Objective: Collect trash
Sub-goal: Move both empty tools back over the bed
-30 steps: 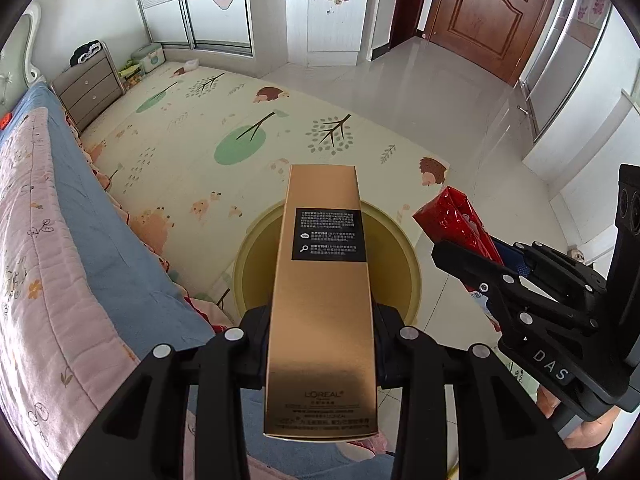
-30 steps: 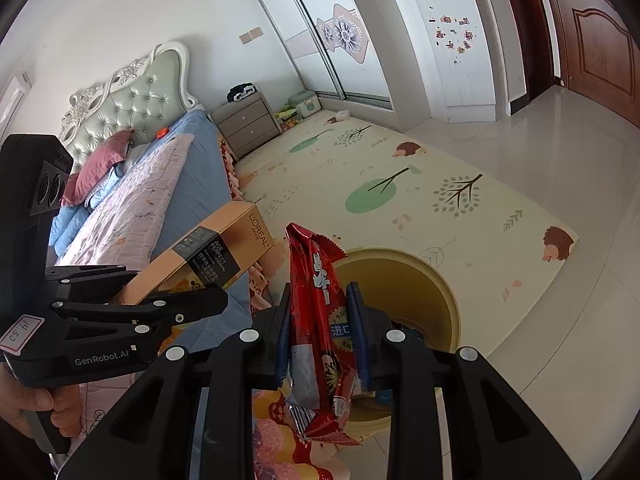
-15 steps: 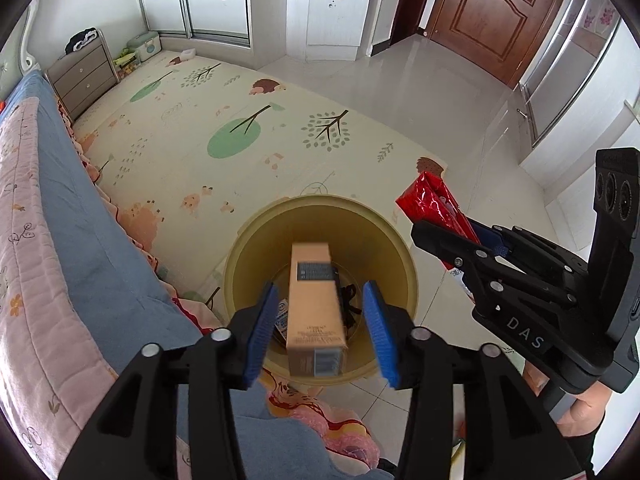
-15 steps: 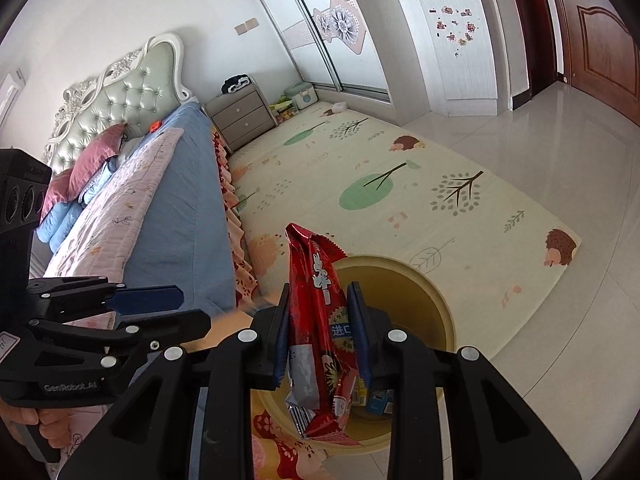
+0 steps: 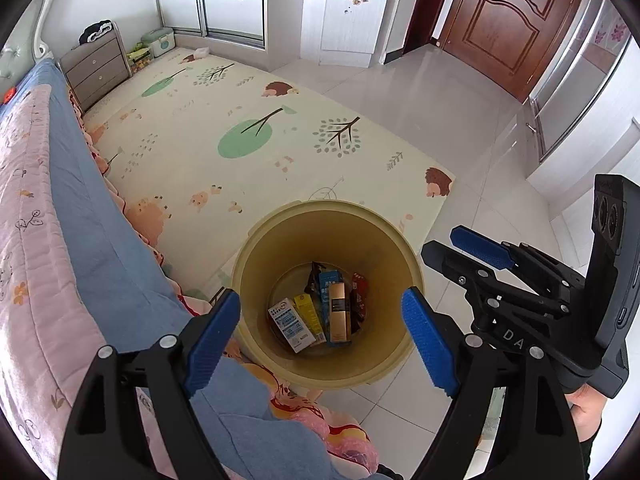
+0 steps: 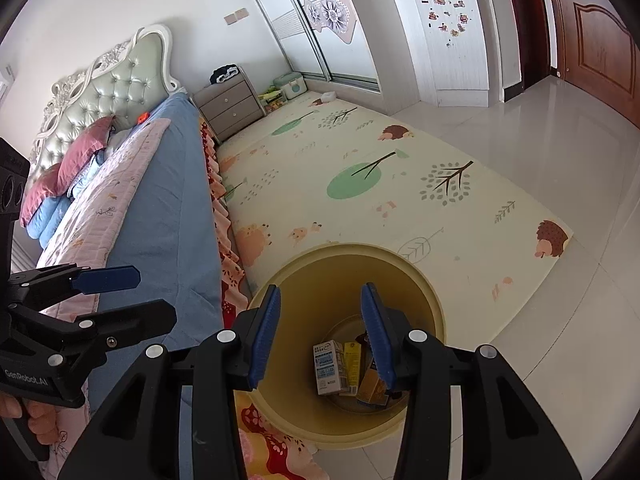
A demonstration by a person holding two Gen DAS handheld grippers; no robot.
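A yellow round bin (image 5: 256, 248) stands on the floor by the bed. At its bottom lie a gold box (image 5: 339, 316), a white-blue carton (image 5: 290, 324), a yellow carton (image 5: 310, 312) and a red wrapper (image 5: 359, 292). My left gripper (image 5: 321, 296) hangs above the bin mouth, its jaws opening with nothing between them. My right gripper (image 6: 320, 290) is also over the bin (image 6: 424, 280), its jaws opening and empty. Below it show the white carton (image 6: 328, 368) and the gold box (image 6: 372, 388). Each gripper appears in the other's view: right gripper (image 5: 440, 242), left gripper (image 6: 156, 294).
A bed (image 5: 80, 240) with a blue sheet and pink quilt runs along the left, touching the bin. A patterned play mat (image 5: 260, 140) lies beyond, with a nightstand (image 5: 96, 68), wardrobe doors and a brown door (image 5: 500, 20) further off. Pale tiles (image 5: 460, 120) are to the right.
The gold box dropped from my left gripper into the bin, and the red wrapper left my right gripper and lies in the bin too. Both pairs of jaws spread wider.
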